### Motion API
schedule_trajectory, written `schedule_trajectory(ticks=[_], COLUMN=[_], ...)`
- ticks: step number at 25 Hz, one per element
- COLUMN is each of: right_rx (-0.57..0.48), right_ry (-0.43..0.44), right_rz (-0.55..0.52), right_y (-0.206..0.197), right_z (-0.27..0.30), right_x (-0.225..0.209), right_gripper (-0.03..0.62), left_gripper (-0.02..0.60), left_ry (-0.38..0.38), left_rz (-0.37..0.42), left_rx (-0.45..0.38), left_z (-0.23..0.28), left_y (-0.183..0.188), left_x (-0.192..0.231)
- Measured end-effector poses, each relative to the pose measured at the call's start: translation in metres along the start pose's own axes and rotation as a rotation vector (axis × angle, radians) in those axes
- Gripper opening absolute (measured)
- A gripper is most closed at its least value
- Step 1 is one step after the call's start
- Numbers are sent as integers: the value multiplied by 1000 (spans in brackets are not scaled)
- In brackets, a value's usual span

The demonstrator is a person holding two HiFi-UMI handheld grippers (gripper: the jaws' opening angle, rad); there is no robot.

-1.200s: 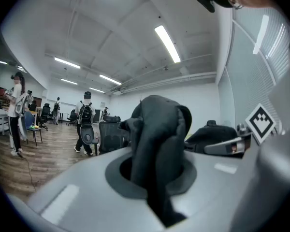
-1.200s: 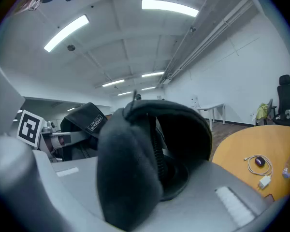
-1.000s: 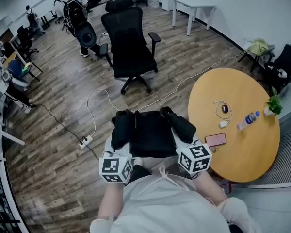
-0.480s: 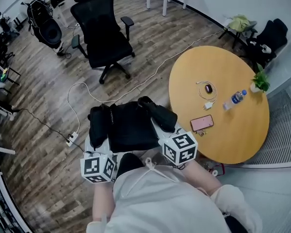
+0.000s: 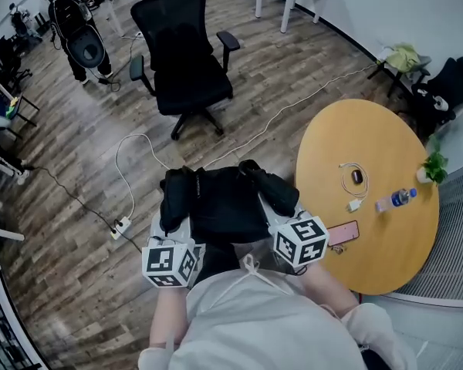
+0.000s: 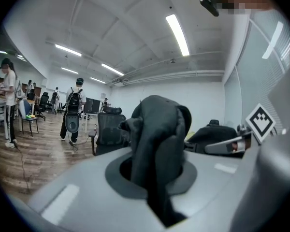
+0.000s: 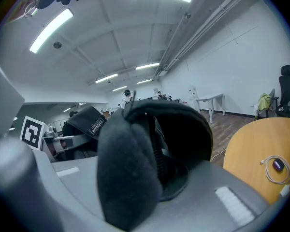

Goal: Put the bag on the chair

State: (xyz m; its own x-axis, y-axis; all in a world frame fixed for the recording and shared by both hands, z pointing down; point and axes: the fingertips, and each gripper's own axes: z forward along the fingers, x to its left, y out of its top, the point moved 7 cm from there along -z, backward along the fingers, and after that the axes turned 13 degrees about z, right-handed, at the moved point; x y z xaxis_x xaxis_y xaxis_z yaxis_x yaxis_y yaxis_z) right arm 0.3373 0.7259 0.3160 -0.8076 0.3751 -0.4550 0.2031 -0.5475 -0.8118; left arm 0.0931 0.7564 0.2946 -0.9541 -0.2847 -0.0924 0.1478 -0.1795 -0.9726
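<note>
A black bag [image 5: 230, 209] hangs in front of the person's body, carried between both grippers above the wooden floor. My left gripper [image 5: 173, 227] is shut on the bag's left padded strap [image 6: 157, 144], which fills the left gripper view. On the other side, the right gripper [image 5: 275, 211] is shut on the right strap [image 7: 140, 158]. A black office chair [image 5: 187, 58] on castors stands further ahead, its seat bare and well apart from the bag. That chair [image 6: 108, 129] also shows behind the strap in the left gripper view.
A round wooden table [image 5: 386, 245] stands close on the right with a phone [image 5: 343, 233], a cable, a bottle [image 5: 392, 200] and a small plant. A white power strip [image 5: 121, 226] and cords lie on the floor at left. A person with a backpack [image 5: 71, 14] stands beyond the chair.
Both grippers keep their hold on the bag. In the head view the chair and table slid left, then back right, as the head turned.
</note>
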Motion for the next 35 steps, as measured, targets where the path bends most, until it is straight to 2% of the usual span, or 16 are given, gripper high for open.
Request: schedule_trajectory(ticks=[9, 14, 18, 26, 29, 35], right_rx=[-65, -96, -85, -33, -3, 41], right_ry=[-23, -22, -30, -15, 5, 46], right_rz=[2, 4, 13, 48, 59, 65], right_y=[100, 142, 165, 186, 197, 246], right_z=[177, 247, 294, 381, 424, 515], right_x=[16, 24, 22, -3, -23, -65], right_gripper=[29, 29, 29, 29, 29, 29], left_gripper=[28, 28, 27, 26, 28, 27], left_ry=[-52, -56, -58, -33, -9, 27], left_rz=[15, 30, 17, -1, -20, -48], left_rx=[-47, -70, -56, -3, 31, 71], left_z=[156, 215, 253, 320, 359, 457], left_y=[44, 65, 70, 57, 50, 59], left_x=[146, 206, 237, 280, 294, 326])
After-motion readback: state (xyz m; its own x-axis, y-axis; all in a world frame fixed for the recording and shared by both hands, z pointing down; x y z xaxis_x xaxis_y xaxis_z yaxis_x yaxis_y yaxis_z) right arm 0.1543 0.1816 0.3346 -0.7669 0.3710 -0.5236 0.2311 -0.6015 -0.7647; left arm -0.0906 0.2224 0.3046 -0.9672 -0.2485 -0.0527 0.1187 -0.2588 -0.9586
